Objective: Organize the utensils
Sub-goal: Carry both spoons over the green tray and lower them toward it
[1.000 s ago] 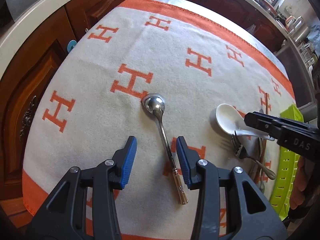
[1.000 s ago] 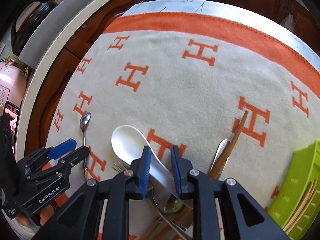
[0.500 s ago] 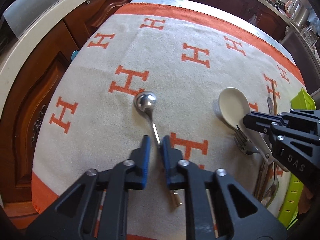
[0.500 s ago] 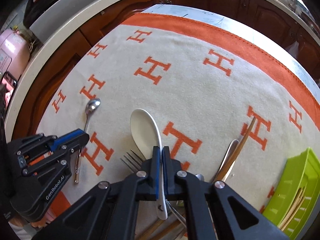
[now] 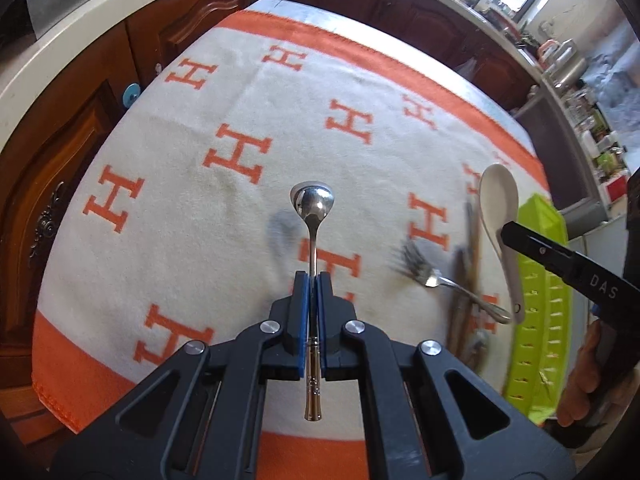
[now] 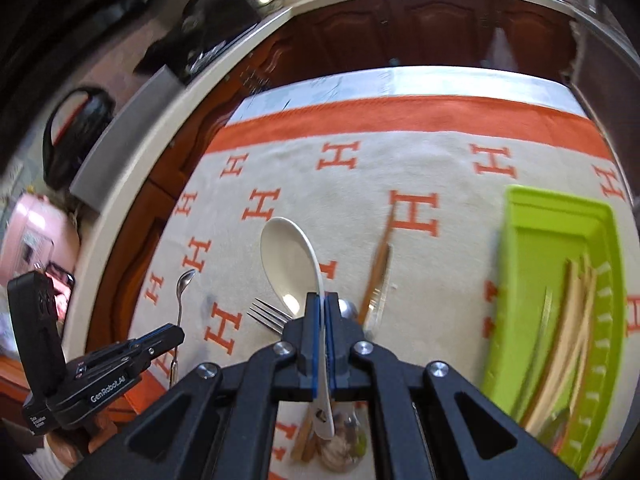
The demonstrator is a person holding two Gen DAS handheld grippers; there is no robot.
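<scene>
— Spoons are counted how?

— Two are held. One slim steel spoon (image 5: 313, 216), polished, with a round bowl and a ridged handle end, is clenched by its stem between the blue pads of the left gripper (image 5: 313, 280) and is carried above the blanket (image 5: 168, 208); its shadow is cast on the cloth just to the left. One white ceramic soup spoon (image 6: 294, 268), smooth, deep-bowled, is pinched by its handle in the closed right gripper (image 6: 321, 304), likewise lifted off the cloth.

— And what is left lying?

— One metal fork (image 6: 266, 314) is seen on the blanket, tines toward the far side. Beside it a brown wooden chopstick (image 6: 382, 248) and a pale, flat metal handle (image 6: 380, 292) are laid close together; more pieces are blurred below the gripper and cannot be counted.

— Tray?

— One lime-green plastic tray (image 6: 520, 280), rectangular, with a slotted wall, is set at the blanket's right side. Several pale wooden chopsticks (image 6: 572, 320) are held inside it; the exact number is lost to blur.

— Cloth?

— One woolly cream blanket, orange-bordered, is patterned with orange H letters.
</scene>
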